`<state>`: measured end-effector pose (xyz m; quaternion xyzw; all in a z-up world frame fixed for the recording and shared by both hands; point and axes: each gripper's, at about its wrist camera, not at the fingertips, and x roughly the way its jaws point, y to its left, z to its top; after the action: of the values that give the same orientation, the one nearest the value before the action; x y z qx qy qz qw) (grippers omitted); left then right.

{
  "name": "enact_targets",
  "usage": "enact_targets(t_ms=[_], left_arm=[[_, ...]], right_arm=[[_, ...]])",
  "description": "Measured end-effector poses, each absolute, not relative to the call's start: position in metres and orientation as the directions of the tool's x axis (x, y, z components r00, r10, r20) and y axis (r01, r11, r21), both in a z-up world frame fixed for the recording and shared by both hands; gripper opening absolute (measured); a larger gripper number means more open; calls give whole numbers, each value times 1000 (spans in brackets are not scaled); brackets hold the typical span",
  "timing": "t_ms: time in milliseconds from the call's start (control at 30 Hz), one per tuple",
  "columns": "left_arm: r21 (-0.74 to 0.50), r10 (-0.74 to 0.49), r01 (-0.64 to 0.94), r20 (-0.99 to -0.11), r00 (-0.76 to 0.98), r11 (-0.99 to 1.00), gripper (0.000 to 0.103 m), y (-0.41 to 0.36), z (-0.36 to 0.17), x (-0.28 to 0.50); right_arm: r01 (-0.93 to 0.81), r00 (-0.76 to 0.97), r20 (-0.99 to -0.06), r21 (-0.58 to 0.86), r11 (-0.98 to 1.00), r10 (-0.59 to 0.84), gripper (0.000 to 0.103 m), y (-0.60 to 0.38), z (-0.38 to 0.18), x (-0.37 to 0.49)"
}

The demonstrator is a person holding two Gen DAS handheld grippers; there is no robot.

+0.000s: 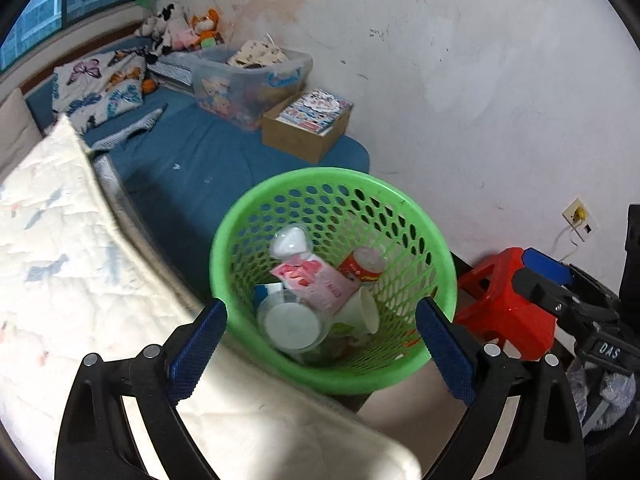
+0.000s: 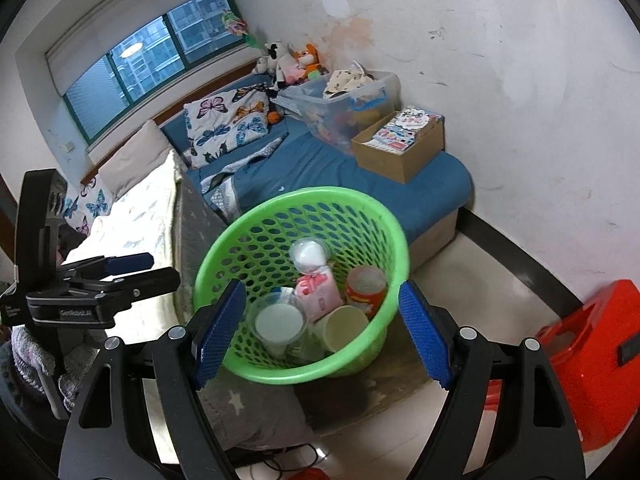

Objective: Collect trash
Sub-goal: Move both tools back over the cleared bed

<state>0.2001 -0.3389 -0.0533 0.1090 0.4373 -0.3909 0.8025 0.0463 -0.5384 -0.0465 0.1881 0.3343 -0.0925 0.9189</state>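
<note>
A green perforated basket (image 1: 236,224) stands on the floor beside the bed; it also shows in the right wrist view (image 2: 224,248). Inside lie a pink packet (image 1: 316,284), a red can (image 1: 360,266), a clear lidded cup (image 1: 290,326), a paper cup (image 1: 362,312) and a white wad (image 1: 290,240). My left gripper (image 1: 322,346) is open and empty just above the basket's near rim. My right gripper (image 2: 322,330) is open and empty, also over the near rim. Each gripper shows in the other's view: the right one (image 1: 560,292), the left one (image 2: 120,272).
A bed with a blue sheet (image 2: 320,160) holds a white quilt (image 1: 60,260), butterfly pillows (image 2: 228,120), a clear storage bin (image 2: 344,96), a cardboard box (image 2: 400,148) and plush toys (image 2: 288,60). A red stool (image 2: 592,360) stands at the right. The white wall (image 1: 480,80) is behind.
</note>
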Motion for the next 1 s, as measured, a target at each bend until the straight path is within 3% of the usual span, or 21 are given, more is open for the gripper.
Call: enact_targets(t_ms=[1000], left_arm=[[-62, -425, 536, -688, 588, 842, 96, -171, -16, 148]], right_arm=[[155, 742, -671, 185, 970, 10, 84, -419, -36, 57]])
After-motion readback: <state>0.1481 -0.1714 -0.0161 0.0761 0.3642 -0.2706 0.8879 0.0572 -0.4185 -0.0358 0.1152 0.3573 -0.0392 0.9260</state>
